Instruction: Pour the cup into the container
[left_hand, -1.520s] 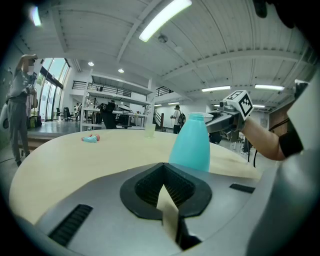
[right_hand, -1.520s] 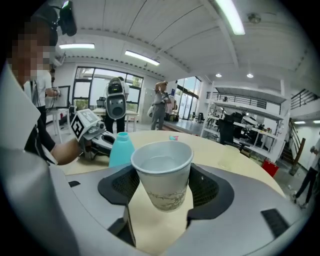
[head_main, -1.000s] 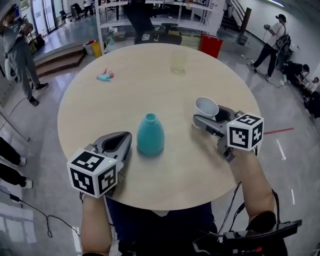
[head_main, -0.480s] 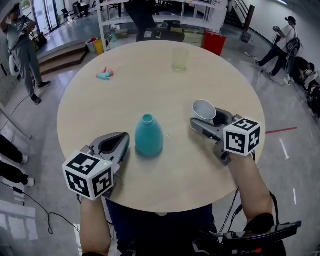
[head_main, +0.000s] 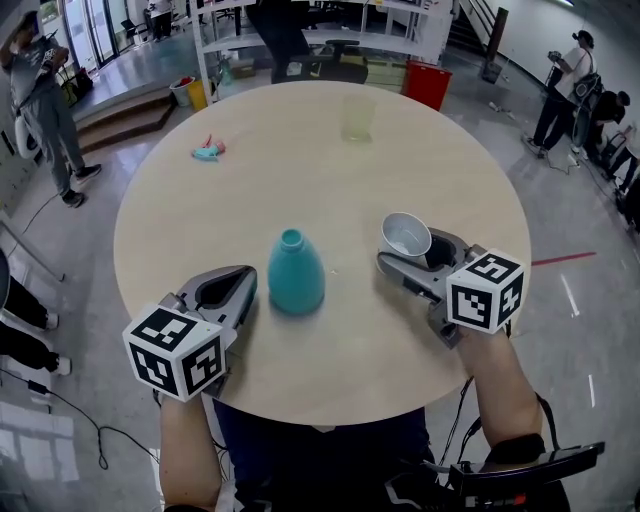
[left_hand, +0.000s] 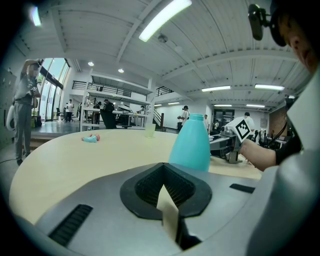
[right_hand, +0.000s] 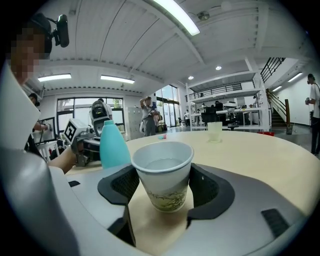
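A white paper cup (head_main: 406, 235) with clear liquid in it stands upright between the jaws of my right gripper (head_main: 404, 252), which is shut on it just above the round wooden table (head_main: 450, 170). In the right gripper view the cup (right_hand: 163, 175) fills the gap of the gripper (right_hand: 165, 194). The teal narrow-necked container (head_main: 296, 270) stands upright to the cup's left, its mouth uncovered; it also shows as the container (right_hand: 113, 146) in that view. My left gripper (head_main: 232, 286) rests beside the container, shut and holding nothing. From the left gripper (left_hand: 165, 187) the container (left_hand: 191, 144) rises just ahead.
A translucent plastic cup (head_main: 357, 118) stands near the table's far edge. A small teal and pink object (head_main: 209, 150) lies at the far left. People stand on the floor around the table, and a red bin (head_main: 423, 85) sits behind it.
My right gripper has carried the cup slightly left and nearer, closing a little on the teal container. The left gripper and the container have stayed in place.
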